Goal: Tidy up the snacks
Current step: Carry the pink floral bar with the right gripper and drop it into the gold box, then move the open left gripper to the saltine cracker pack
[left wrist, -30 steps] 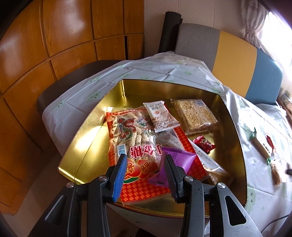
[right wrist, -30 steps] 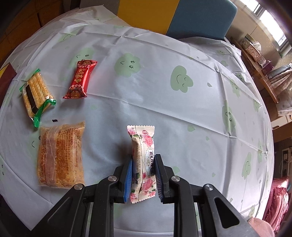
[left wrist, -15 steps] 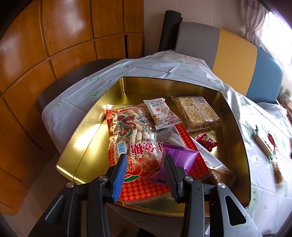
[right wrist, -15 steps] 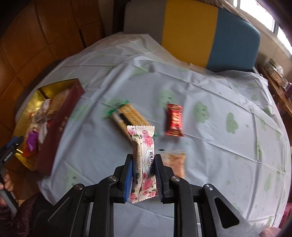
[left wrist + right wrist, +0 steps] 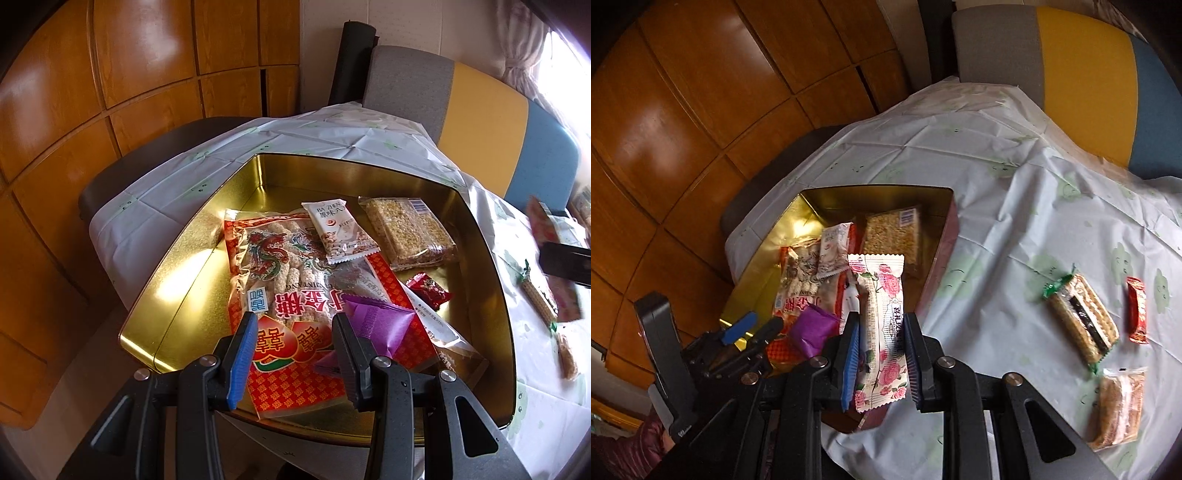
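Note:
My right gripper (image 5: 881, 354) is shut on a white rose-print snack packet (image 5: 882, 295), held upright above the near right side of the gold tin (image 5: 812, 206). In the tin (image 5: 192, 280) lie a big red pack (image 5: 291, 280), a purple packet (image 5: 376, 321), a white nut packet (image 5: 340, 232), a clear cereal bar pack (image 5: 410, 232) and a small red candy (image 5: 428, 291). My left gripper (image 5: 293, 354) hovers open over the tin's near edge with nothing between its fingers. The right gripper (image 5: 561, 258) shows blurred at that view's right edge.
On the pale tablecloth (image 5: 997, 184) right of the tin lie green-wrapped biscuits (image 5: 1082, 317), a red candy bar (image 5: 1137, 314) and an orange cake pack (image 5: 1119, 410). A grey, yellow and blue chair back (image 5: 1082, 74) stands behind the table. Wooden panelling (image 5: 110, 74) fills the left.
My right gripper has swung left with the rose-print packet, from over the open tablecloth to above the tin. The left gripper has stayed where it was.

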A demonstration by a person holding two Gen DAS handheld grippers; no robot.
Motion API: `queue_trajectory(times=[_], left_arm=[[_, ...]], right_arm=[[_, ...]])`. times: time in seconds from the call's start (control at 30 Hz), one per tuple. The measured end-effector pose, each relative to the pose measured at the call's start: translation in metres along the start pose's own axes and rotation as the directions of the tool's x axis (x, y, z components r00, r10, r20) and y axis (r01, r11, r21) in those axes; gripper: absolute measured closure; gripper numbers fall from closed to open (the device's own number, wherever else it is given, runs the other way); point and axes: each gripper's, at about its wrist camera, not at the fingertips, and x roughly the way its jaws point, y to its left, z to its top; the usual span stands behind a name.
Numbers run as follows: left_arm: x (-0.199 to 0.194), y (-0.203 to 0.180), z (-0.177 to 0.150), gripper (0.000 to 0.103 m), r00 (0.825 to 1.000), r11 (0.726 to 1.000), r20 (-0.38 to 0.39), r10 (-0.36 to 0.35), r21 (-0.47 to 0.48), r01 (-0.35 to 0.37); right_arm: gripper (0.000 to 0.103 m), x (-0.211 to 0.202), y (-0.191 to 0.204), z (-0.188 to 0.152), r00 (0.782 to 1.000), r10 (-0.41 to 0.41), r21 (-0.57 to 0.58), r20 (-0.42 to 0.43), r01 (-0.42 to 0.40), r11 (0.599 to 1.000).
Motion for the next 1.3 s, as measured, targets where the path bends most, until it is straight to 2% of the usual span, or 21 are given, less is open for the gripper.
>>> queue_trajectory(times=[0.1, 0.17, 0.33, 0.87, 1.1, 1.3], left_arm=[[0.002, 0.002, 0.001, 0.061, 1.000, 1.000, -0.003, 0.003, -0.007, -0.003], [0.004, 0.003, 0.000, 0.061, 1.000, 1.000, -0.008, 0.006, -0.008, -0.006], [0.005, 0.003, -0.001, 0.061, 1.000, 1.000, -0.010, 0.002, -0.006, -0.002], [-0.007, -0.015, -0.004, 0.061, 1.000, 0.998, 0.008, -0.021, 0.051, 0.021], [-0.013, -0.027, -0.005, 0.061, 0.999, 0.996, 0.014, -0.030, 0.085, 0.029], [-0.018, -0.039, -0.006, 0.059, 0.999, 0.992, 0.020, -0.042, 0.117, 0.040]], right_arm=[[0.078, 0.017, 0.010, 0.006, 1.000, 0.012, 0.000, -0.008, -0.012, 1.000], [0.073, 0.032, 0.015, 0.008, 0.999, -0.008, -0.010, -0.032, 0.008, 1.000], [0.073, 0.046, 0.016, 0.006, 0.998, -0.051, -0.023, -0.034, 0.050, 0.998], [0.073, 0.003, -0.018, -0.025, 0.993, -0.109, -0.039, 0.034, 0.110, 0.993], [0.072, -0.017, -0.042, -0.035, 0.982, -0.182, -0.025, 0.051, 0.183, 0.983], [0.072, -0.046, -0.081, -0.043, 0.961, -0.269, 0.024, 0.060, 0.268, 0.963]])
